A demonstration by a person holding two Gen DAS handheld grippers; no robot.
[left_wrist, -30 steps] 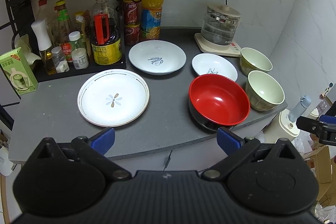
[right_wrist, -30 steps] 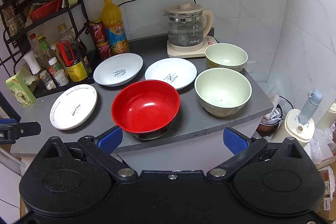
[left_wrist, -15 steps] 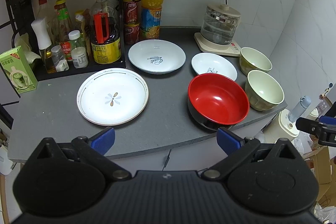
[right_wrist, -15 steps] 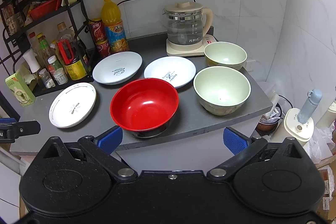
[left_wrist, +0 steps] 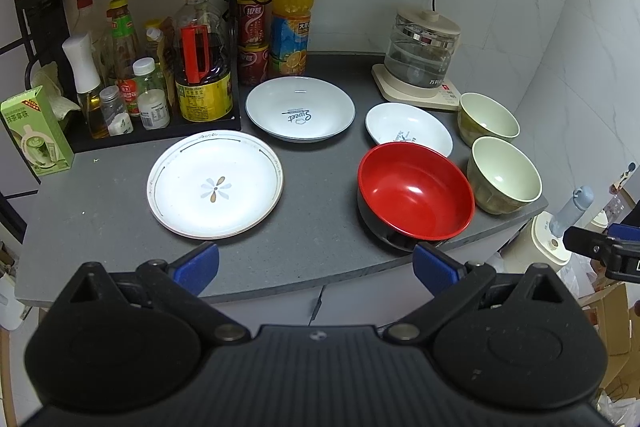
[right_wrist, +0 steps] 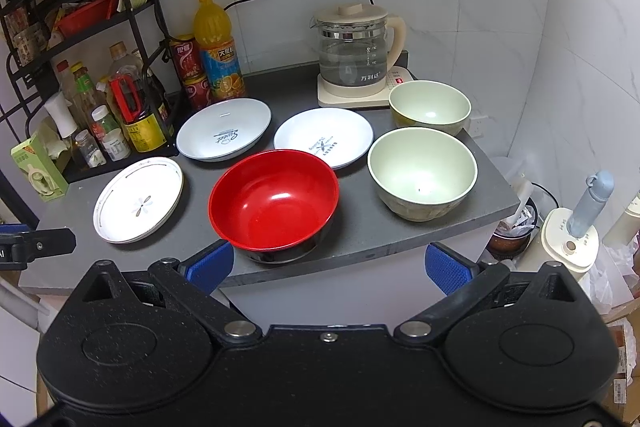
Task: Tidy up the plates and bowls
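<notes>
On my left wrist camera, the left gripper (left_wrist: 316, 265) sits back from the front edge of the grey counter (left_wrist: 100, 219), its blue-padded fingers (left_wrist: 196, 265) spread wide with nothing between them. Dead ahead lies the flower plate (left_wrist: 216, 183), flat near the counter's front-left, and behind it to the right the "Sweet" plate (left_wrist: 300, 109) rests just in front of the orange juice bottle (left_wrist: 291, 23). Further right I see the small white plate (left_wrist: 408, 131), and the red bowl (left_wrist: 416, 193) stands in front of it, its rim overlapping that plate's near edge from this angle; whether they touch I can't tell. Two green bowls sit upright at the right edge: the near green bowl (left_wrist: 505, 175) just beside the red one, the far green bowl (left_wrist: 488, 119) behind it by the glass kettle (left_wrist: 424, 57). Off the counter's right end a black piece of the right gripper pokes in. Over to my right wrist camera: the right gripper (right_wrist: 330, 263) also hangs off the counter's front edge, jaws wide apart, holding nothing. The red bowl (right_wrist: 274, 201) is straight ahead of its left finger, the near green bowl (right_wrist: 422, 173) to the right, the far green bowl (right_wrist: 430, 107) behind it, all three plates lined up toward the spice rack (right_wrist: 80, 27) on the left.
</notes>
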